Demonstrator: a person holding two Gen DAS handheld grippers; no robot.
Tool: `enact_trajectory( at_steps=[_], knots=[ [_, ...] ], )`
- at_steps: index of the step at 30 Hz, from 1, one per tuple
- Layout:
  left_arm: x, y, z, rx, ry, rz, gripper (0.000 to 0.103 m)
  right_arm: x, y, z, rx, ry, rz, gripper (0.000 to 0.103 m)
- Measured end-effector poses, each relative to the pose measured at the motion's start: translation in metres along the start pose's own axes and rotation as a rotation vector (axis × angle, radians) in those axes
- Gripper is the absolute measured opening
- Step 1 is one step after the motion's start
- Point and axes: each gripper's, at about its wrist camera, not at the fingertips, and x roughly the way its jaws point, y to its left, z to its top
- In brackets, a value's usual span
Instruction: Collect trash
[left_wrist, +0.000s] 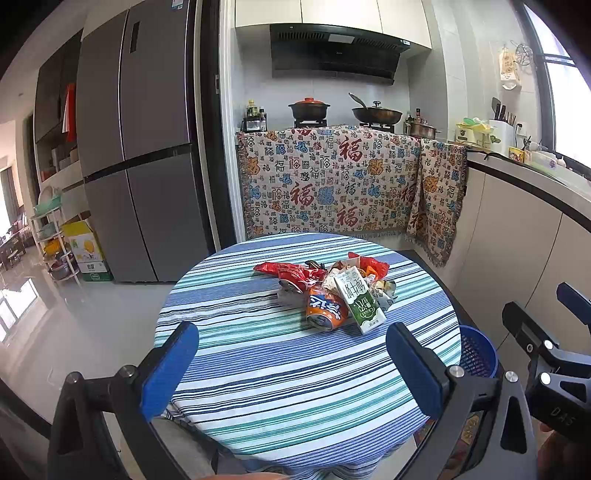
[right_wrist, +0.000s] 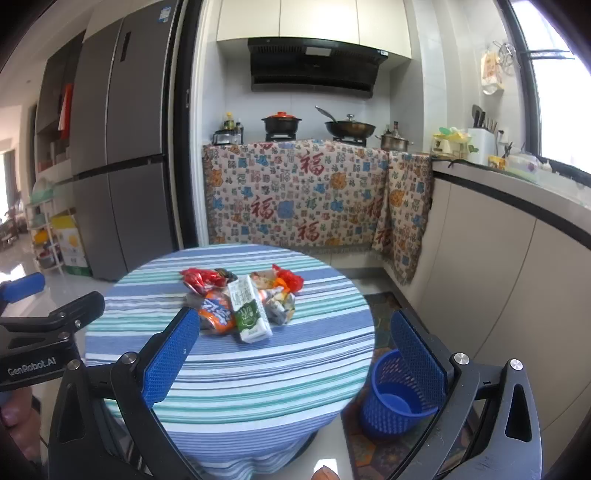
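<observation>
A pile of trash lies on the round striped table (left_wrist: 258, 369) (right_wrist: 221, 369): an orange can (left_wrist: 325, 312) (right_wrist: 216, 314), a green and white milk carton (left_wrist: 360, 301) (right_wrist: 247, 312), a red wrapper (left_wrist: 291, 273) (right_wrist: 201, 278) and crumpled wrappers (left_wrist: 382, 291) (right_wrist: 280, 306). A blue mesh bin (right_wrist: 397, 398) (left_wrist: 476, 354) stands on the floor right of the table. My left gripper (left_wrist: 291, 365) is open and empty, above the table's near side. My right gripper (right_wrist: 295, 350) is open and empty, over the table's right edge; it also shows in the left wrist view (left_wrist: 546, 332).
A grey fridge (left_wrist: 140, 147) stands at the left. A counter draped with a patterned cloth (left_wrist: 332, 184) and a stove with pots is behind the table. A cabinet run (right_wrist: 517, 277) lines the right side. A patterned mat (right_wrist: 380, 306) lies under the bin.
</observation>
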Motion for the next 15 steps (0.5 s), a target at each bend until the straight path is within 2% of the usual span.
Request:
enact_trajectory(
  at_steps=[15],
  knots=[
    [-0.0005,0.0025,0.0003,-0.005,0.005,-0.002,0.103,-0.0029,0.0025,0.0039,-0.005,-0.004,0.001,0.103]
  ],
)
